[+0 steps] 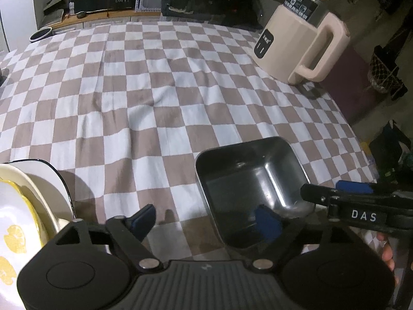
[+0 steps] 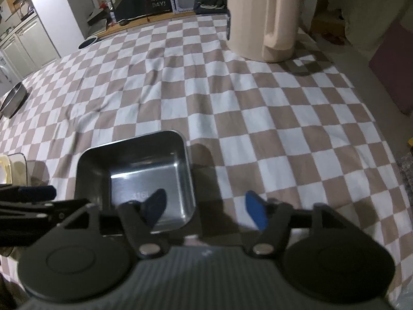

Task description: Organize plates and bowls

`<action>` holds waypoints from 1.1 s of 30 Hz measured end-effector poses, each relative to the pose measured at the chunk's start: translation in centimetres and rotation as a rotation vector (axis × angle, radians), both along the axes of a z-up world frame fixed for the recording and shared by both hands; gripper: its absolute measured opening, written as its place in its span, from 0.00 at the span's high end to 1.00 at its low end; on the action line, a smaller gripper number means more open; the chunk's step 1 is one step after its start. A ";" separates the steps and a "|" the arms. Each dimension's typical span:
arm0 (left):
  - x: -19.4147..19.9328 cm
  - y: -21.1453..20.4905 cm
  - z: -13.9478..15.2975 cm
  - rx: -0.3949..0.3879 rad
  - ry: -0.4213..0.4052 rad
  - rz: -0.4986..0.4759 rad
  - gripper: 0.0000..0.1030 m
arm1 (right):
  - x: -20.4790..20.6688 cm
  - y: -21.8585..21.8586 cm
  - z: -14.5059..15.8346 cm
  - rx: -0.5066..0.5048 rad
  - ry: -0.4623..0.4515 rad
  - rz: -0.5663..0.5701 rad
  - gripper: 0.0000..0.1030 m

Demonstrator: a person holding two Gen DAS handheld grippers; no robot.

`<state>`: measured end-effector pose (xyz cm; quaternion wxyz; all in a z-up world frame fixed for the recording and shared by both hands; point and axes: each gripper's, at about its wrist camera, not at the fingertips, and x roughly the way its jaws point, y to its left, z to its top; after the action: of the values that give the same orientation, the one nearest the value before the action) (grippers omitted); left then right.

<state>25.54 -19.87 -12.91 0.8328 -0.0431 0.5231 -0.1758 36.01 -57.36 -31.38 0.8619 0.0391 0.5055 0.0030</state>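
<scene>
— Hovering both tools over the near edge of the checkered tablecloth (image 1: pixel 160 82), I have the square steel tray (image 1: pixel 247 188) right in front of me. My left gripper (image 1: pixel 206 219) is spread wide, one blue pad over the cloth, the other over the tray's near wall, holding nothing.

— And the right one?

— My right gripper (image 2: pixel 206 209) is parted too and empty. Its left finger hangs over the tray's near right corner, the other over bare cloth. I can't tell whether either pad touches the metal.

— So which step is this?

— I judge it's the pick-up of the tray, not yet begun. The lemon-print bowls (image 1: pixel 15 222) sit stacked at my left, a round steel bowl (image 2: pixel 13 100) lies far off on the left side, and the pink kettle (image 1: pixel 296 44) stands well apart at the back.

— What does the next move need?

— One finger inside the wall, one outside, then a firm pinch; thin polished steel will probably slip.
</scene>
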 end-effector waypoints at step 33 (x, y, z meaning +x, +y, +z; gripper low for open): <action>0.5 25.7 7.1 0.132 -0.282 0.469 0.00 | 0.4 12.2 6.8 0.125 -0.323 0.021 0.00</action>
<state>26.04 5.83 -5.81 0.9163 -0.0838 0.3882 0.0517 36.43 -45.14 -24.55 0.9277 0.0867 0.3597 0.0496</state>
